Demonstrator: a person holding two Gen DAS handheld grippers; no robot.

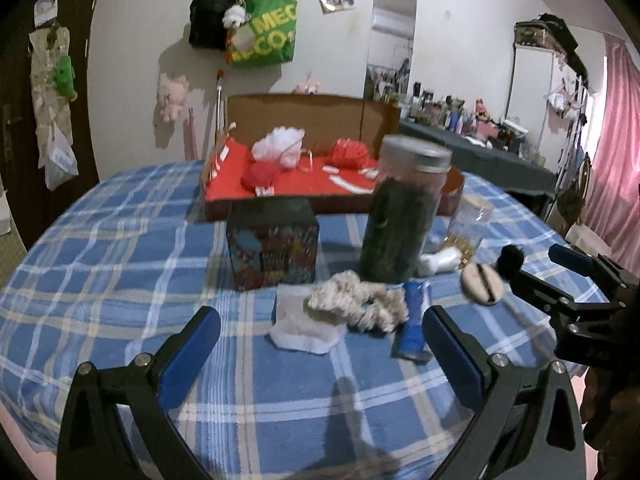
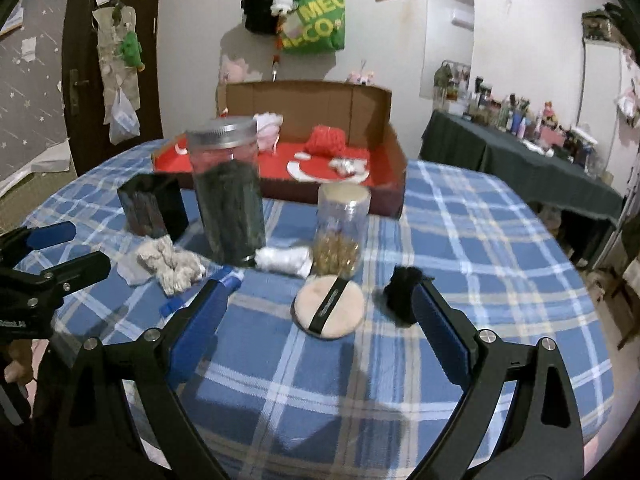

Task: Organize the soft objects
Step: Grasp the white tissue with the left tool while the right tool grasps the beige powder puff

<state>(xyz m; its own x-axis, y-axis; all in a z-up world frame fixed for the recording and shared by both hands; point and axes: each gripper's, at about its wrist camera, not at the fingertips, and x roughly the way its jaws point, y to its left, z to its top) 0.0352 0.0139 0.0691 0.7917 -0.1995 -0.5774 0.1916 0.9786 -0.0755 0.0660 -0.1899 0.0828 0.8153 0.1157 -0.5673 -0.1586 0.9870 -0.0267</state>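
My left gripper is open and hovers low over the plaid table. Just ahead of it lie a cream knitted scrunchie, a white cloth pad and a blue tube. My right gripper is open too. A round beige powder puff with a black strap lies between its fingers, apart from both. A black fluffy ball sits right beside the right finger. A white rolled sock lies behind the puff. The cardboard box with a red lining holds red and white soft items.
A tall lidded jar of dark stuff, a patterned tin and a small clear jar stand between the grippers and the box. Each gripper shows in the other's view: right gripper, left gripper. A cluttered side table stands at right.
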